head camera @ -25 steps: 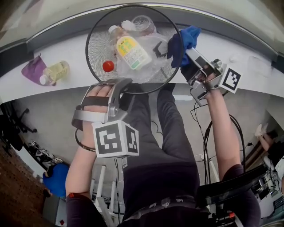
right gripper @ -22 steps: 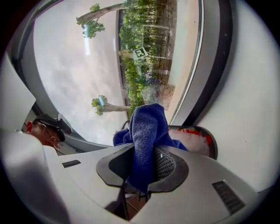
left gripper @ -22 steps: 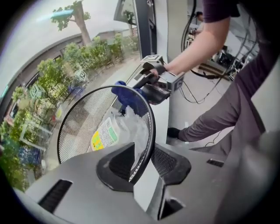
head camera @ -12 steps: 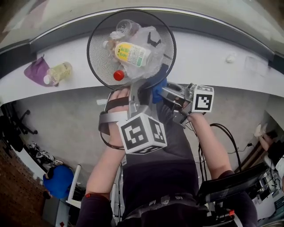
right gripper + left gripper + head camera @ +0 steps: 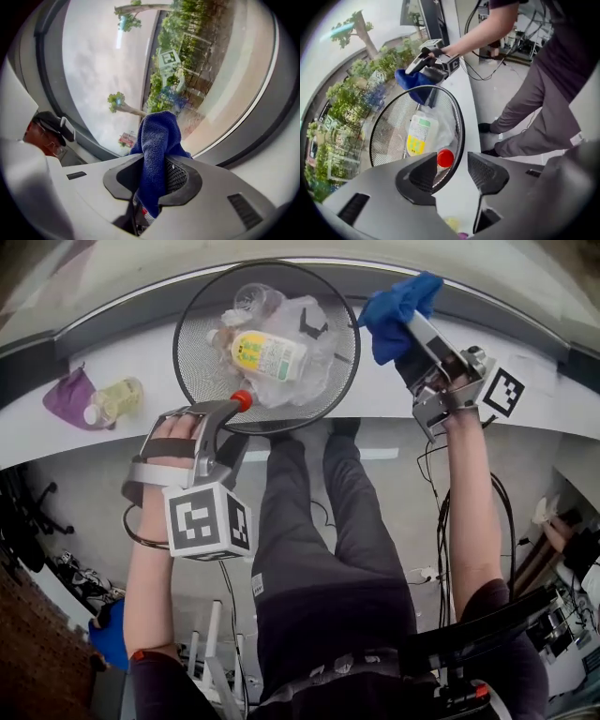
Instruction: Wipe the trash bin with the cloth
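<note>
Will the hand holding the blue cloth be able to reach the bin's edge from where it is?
Probably yes. The right gripper, shut on the cloth, is close beside the rim of the bin, and nothing stands between them.

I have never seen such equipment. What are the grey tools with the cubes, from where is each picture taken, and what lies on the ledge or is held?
No robot here: a person holds a two-jaw gripper in each hand, and the cubes are part of them. One picture comes from a camera on the person's head, looking down; the other two from a camera riding on each gripper. On the white ledge stands a black wire trash bin with a yellow-labelled bottle and a red cap inside; a small bottle and something purple lie beside it. The right gripper is shut on a blue cloth near the bin's rim. The left gripper has just been opening its jaws; the bin's rim runs between them, unpressed.
</note>
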`<state>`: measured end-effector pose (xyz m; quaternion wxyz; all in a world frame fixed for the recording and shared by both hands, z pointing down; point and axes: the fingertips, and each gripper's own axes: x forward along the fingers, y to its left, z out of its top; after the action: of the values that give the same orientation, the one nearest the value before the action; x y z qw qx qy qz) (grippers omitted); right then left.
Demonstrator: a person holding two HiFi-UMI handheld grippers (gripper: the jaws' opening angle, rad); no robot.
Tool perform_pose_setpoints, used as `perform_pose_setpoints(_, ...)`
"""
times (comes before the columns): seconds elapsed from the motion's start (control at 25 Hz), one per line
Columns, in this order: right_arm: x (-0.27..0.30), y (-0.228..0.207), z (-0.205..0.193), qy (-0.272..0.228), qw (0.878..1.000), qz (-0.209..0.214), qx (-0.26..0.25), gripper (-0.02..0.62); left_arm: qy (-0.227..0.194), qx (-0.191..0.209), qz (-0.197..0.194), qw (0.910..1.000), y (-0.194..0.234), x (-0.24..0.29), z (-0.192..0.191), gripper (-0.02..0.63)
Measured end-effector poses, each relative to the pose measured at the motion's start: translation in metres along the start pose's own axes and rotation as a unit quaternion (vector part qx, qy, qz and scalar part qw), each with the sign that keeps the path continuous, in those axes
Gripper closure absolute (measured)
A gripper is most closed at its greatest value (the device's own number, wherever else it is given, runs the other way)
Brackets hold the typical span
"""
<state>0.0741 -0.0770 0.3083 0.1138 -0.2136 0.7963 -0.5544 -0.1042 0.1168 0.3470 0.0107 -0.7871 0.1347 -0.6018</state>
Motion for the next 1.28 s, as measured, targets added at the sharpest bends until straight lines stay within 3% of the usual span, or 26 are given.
perform_pose_setpoints(0.08,0.020,-0.006,-0.021,0.059,0.998,-0.009,-0.012,0.502,-0.007,-0.008,0.011,0.9999,0.004,0.004,0.002,0.416)
perform_pose_setpoints(0.16,0.023,-0.015,-0.050,0.093,0.995,-0.026,0.010,0.502,-0.011,-0.026,0.011,0.9995,0.004,0.006,0.005,0.451)
perform_pose_setpoints(0.32,0.003,-0.020,-0.083,0.053,0.993,-0.028,0.102,0.502,-0.012,-0.072,-0.005,0.9973,0.006,0.005,0.008,0.439)
perform_pose_setpoints(0.6,-0.017,-0.019,-0.127,0.032,0.987,-0.020,0.158,0.502,-0.016,-0.137,0.001,0.9905,0.000,0.005,0.023,0.439)
perform_pose_setpoints(0.72,-0.015,-0.016,-0.139,0.046,0.986,-0.009,0.158,0.502,-0.022,-0.179,0.000,0.9837,0.000,0.005,0.031,0.447)
perform_pose_setpoints(0.92,0.002,0.006,-0.196,0.144,0.980,-0.002,0.137,0.502,-0.057,-0.244,0.002,0.9681,0.004,0.004,0.060,0.497)
perform_pose_setpoints(1.04,0.001,0.008,-0.202,0.109,0.979,0.006,0.172,0.502,-0.095,-0.268,-0.018,0.9587,0.002,-0.002,0.074,0.508)
perform_pose_setpoints(1.12,-0.007,0.002,-0.197,0.097,0.981,-0.005,0.169,0.502,-0.108,-0.239,-0.040,0.9641,-0.006,-0.010,0.078,0.508)
perform_pose_setpoints(1.2,-0.015,-0.008,-0.176,0.085,0.986,-0.022,0.142,0.502,-0.081,-0.152,-0.044,0.9841,-0.015,-0.019,0.069,0.494)
perform_pose_setpoints(1.28,-0.022,-0.017,-0.134,0.050,0.991,-0.035,0.119,0.502,-0.038,-0.066,-0.032,0.9966,-0.017,-0.024,0.049,0.456)
